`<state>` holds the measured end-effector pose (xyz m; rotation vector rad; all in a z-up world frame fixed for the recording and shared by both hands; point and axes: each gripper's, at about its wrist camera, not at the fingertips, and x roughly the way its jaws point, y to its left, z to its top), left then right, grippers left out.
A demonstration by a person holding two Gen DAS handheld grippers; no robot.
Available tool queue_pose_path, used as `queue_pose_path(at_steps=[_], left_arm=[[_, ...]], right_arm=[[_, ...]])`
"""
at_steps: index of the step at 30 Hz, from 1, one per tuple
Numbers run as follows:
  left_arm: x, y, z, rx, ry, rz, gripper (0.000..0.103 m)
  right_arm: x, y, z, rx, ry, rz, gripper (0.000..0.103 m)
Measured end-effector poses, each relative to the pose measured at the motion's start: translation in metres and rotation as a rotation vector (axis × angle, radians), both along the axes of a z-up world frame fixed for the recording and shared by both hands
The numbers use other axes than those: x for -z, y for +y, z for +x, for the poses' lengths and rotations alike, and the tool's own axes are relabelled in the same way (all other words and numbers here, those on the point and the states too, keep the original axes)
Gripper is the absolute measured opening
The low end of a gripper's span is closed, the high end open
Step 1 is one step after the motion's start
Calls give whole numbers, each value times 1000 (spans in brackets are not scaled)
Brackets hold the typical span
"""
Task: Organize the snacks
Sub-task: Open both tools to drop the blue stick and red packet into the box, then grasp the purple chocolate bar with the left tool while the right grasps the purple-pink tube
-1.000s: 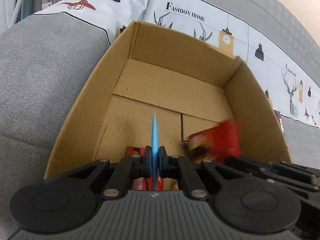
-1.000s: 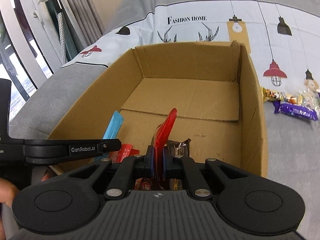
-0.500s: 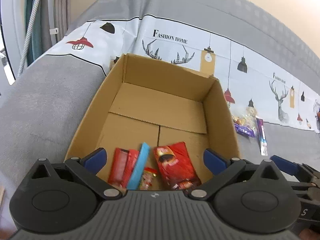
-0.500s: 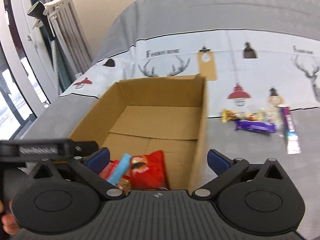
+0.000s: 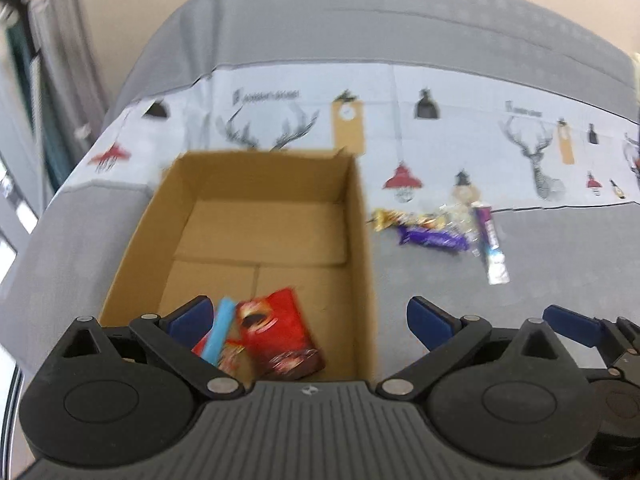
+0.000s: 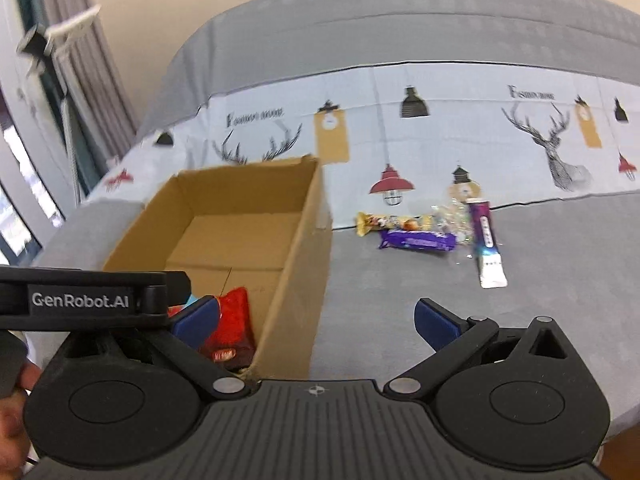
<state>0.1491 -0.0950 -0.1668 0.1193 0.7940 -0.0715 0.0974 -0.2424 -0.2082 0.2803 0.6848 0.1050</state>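
An open cardboard box point(image 5: 362, 240) point(image 6: 308, 248) sits on the grey sofa seat. In its near end lie a red snack packet point(image 5: 276, 328) point(image 6: 230, 328), a light blue stick point(image 5: 220, 332) and other red wrappers. My left gripper point(image 5: 308, 322) is open and empty, raised above the box's near right corner. My right gripper point(image 6: 316, 320) is open and empty, just right of the box. On the seat to the right lie a purple bar point(image 5: 432, 238) point(image 6: 418, 240), a gold-wrapped candy point(image 5: 404, 218) point(image 6: 390, 222) and a purple-and-silver stick point(image 5: 490, 244) point(image 6: 486, 246).
A white cloth point(image 6: 440, 128) printed with deer and lamps hangs over the sofa back behind the box. Curtains and a window point(image 6: 24, 216) are at the left. The left gripper's body point(image 6: 80, 300) crosses the right wrist view at the left.
Both grippers opened and let go of the blue stick and the red packet, which now lie in the box. Both grippers rose and swung right toward the loose snacks.
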Motion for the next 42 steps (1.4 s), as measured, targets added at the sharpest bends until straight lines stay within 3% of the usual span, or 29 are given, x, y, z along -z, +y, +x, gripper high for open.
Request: queue_pose_path(at_steps=[6,12,18,21,25,28,29,31,34,38,41,42], left_arm=[[-3,-55,21,45,6,2,103],[35,-95,65,95,99,-37,103],[76,-122,84,122,-28,62,103],[99,-126,93,178,-105,56,103],[135,-140,125,143,-35,62,103],[156,-147,149,122,10,34,103],[160,-152,154,123,-21,69,102],[166,-160,164,185,-58,79,102],[178,-164,190,224,0,10,96],[199,-172,216,246,86,-38,95],[211,-177,231,225,107,-25,98],[215,-174,238,204,131,-53,98]], right_arm=[[-2,-48,7,56,-30,-1,103],[22,-86,27,117,-36,-44,103],[69,-112,59,71,-64,-58,103],[95,-131,79,27,-64,-59,102],[118,-145,102,-9,-58,-187,102],[133,-155,115,-26,-56,-158,102],[136,-158,118,-30,-54,-134,100],[141,-165,126,-28,-56,-61,88],[150,-175,147,-47,-28,-50,69],[159,-188,166,-48,-25,-48,67],[174,-193,174,-54,13,-51,67],[177,-194,175,-45,23,-45,67]])
